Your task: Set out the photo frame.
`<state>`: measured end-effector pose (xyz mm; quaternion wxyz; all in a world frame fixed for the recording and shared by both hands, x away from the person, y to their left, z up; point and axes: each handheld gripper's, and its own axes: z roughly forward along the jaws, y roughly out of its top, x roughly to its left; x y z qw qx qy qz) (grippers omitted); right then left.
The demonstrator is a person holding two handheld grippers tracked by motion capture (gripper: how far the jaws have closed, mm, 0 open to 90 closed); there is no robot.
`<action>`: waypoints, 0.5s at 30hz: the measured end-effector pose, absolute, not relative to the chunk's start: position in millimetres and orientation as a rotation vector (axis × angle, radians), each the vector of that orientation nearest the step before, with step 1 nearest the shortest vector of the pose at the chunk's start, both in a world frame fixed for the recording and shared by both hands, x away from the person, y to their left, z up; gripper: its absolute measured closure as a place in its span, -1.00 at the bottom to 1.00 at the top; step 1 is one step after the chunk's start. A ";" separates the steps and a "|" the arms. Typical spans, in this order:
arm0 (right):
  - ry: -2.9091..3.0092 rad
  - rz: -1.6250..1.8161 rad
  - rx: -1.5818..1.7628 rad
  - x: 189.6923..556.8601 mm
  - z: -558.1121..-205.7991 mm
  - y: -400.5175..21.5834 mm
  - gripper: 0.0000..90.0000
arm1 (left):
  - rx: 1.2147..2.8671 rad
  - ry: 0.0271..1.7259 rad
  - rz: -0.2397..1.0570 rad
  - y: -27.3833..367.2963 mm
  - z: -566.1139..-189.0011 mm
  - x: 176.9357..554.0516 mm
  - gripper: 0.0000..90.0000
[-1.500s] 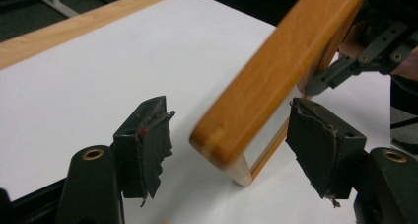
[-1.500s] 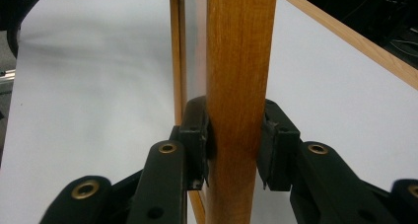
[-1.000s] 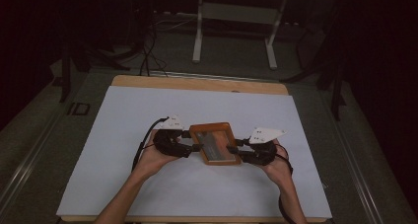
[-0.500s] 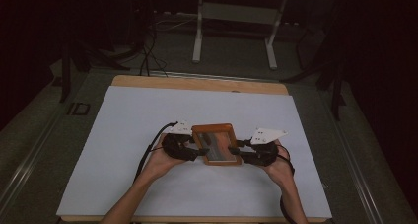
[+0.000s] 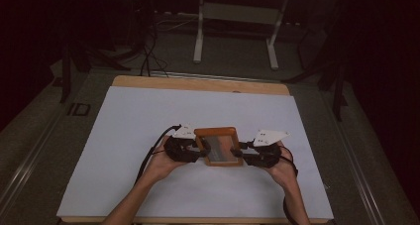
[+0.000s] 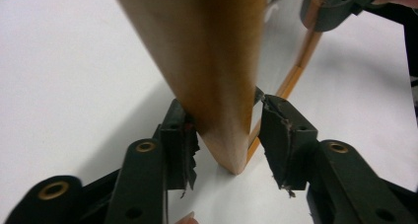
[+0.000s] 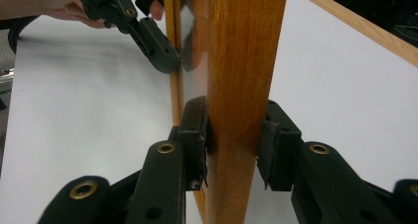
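Note:
A wooden frame [image 5: 216, 132] with a shiny pane stands low over the white sheet between both hands. My left gripper [image 5: 200, 153] is at its left side. In the left gripper view the frame's corner [image 6: 207, 51] sits between the jaws of my left gripper [image 6: 226, 130], which have just been closing; one pad [image 6: 180, 130] presses the wood and the other meets its far edge. My right gripper [image 5: 242, 153] holds the right side. In the right gripper view my right gripper [image 7: 234, 135] is clamped on the frame's rail [image 7: 241, 46], with the left gripper [image 7: 148, 36] beyond.
A white sheet [image 5: 148, 116] covers the wooden table [image 5: 198, 82], whose rim shows at the far edge. Behind the table stand a metal stand [image 5: 237, 12] and cables on a dark floor. Both forearms come in from the near edge.
My left gripper has slid right onto the frame's left side and its jaws have closed around it. The right gripper and the frame have hardly moved.

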<state>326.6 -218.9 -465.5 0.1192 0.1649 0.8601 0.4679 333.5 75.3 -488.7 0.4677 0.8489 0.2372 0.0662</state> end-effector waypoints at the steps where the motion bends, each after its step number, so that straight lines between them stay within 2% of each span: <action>1: 2.515 1.366 0.486 326.5 -465.7 -219.3 0.48 | 2.084 0.579 0.163 75.3 -488.4 332.8 0.33; 15: 2.519 1.349 0.487 325.5 -465.5 -218.9 0.44 | 2.063 0.614 0.160 76.5 -487.2 326.2 0.40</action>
